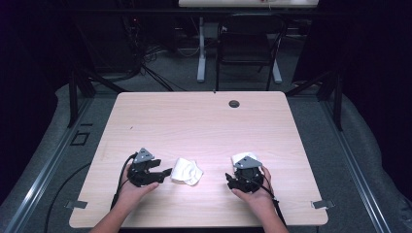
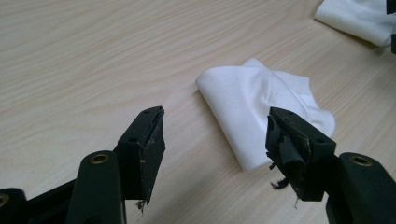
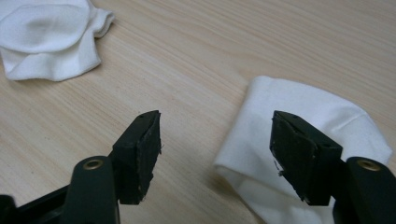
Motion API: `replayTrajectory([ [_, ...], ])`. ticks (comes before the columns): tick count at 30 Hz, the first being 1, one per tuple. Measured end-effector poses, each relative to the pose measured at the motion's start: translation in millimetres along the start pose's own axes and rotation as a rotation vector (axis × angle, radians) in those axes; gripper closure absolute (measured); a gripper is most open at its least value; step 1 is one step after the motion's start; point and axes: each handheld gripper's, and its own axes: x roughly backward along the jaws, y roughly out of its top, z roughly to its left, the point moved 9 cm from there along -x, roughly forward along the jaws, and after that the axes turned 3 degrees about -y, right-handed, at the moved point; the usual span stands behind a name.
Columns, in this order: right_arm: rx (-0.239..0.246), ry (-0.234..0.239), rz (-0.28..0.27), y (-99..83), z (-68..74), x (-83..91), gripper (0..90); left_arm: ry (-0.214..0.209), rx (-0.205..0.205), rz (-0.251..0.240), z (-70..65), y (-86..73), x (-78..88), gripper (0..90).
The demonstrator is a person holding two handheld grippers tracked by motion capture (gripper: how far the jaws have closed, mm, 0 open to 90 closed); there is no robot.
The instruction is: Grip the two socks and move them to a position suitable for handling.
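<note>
White folded cloth (image 1: pixel 186 171) lies on the near middle of the wooden table (image 1: pixel 194 121), between both grippers. Second white cloth (image 1: pixel 243 158) sits just beyond the right gripper (image 1: pixel 232 180), partly under its plate. Left gripper (image 1: pixel 164 173) points at the middle cloth, jaws wide open, nothing held, tips just short of it. Right gripper jaws also wide open, empty, one jaw over its cloth.
</note>
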Motion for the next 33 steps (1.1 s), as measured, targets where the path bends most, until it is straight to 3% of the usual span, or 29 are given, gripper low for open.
replayTrajectory([
  [1,-0.004,0.007,-0.008,1.3,-0.4,-1.6,39.9,0.037,-0.032,0.01,1.9,-1.5,-3.7,41.3],
  [2,-0.011,0.015,-0.01,1.7,-0.1,-3.0,41.5,0.037,-0.032,0.01,1.9,-1.5,-3.7,42.4],
  [3,-0.015,0.019,-0.019,1.9,-0.1,-3.9,44.0,0.062,-0.059,0.023,4.1,-3.4,-5.9,43.4],
  [5,-0.013,0.02,-0.041,1.8,0.5,-4.2,47.5,0.075,-0.059,0.012,4.7,-3.8,-5.0,44.7],
  [11,-0.018,0.047,-0.029,1.2,7.2,-0.5,47.6,0.088,-0.082,0.003,3.6,-6.9,-2.7,46.7],
  [15,-0.032,0.05,-0.023,1.2,8.2,-0.7,48.0,0.091,-0.083,-0.001,4.1,-7.3,-2.9,45.8],
  [21,-0.018,0.045,-0.016,1.5,8.2,-4.9,50.2,0.086,-0.041,0.006,7.1,-6.7,-3.8,45.6],
  [27,-0.064,0.079,-0.019,2.3,10.3,-0.6,55.8,0.077,-0.042,-0.039,2.0,-1.9,1.1,50.4],
  [33,-0.062,0.083,-0.036,5.3,10.9,2.2,59.4,0.064,-0.043,-0.072,-4.3,4.1,0.9,56.5],
])
